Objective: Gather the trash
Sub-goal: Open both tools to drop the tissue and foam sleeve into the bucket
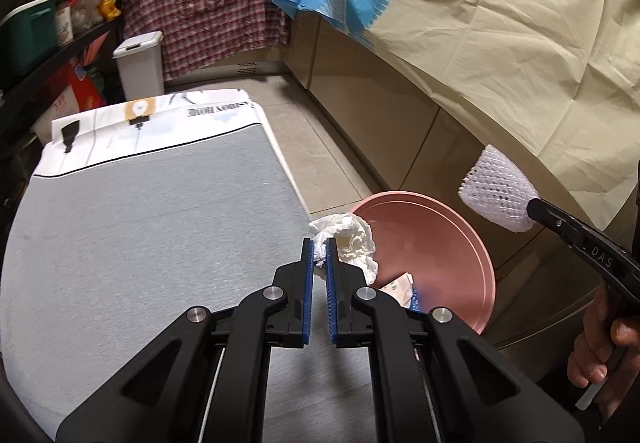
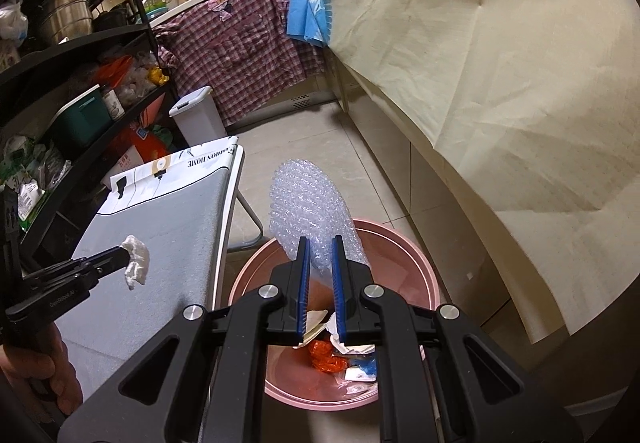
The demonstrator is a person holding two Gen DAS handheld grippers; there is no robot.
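The left gripper has its jaws pinching a crumpled white tissue, most of which bulges out toward 2 o'clock of the blue pads in the left wrist view. In that view the tissue hangs at the right edge of the grey-topped worktop, overlapping the near rim of the pink basin that stands on the tiled floor beside it. The right wrist view shows the same tissue at 9 o'clock, above the grey surface.

The right gripper has its jaws clamped on a white foam net sleeve, which sticks up toward 12 o'clock from the pads and sits directly above the basin. Seen from the left wrist camera, that sleeve is at 3 o'clock, above and beyond the basin's far rim.

Inside the basin lie orange wrappers, a blue scrap and paper bits. A white lidded bin stands at 11 o'clock beyond the worktop.
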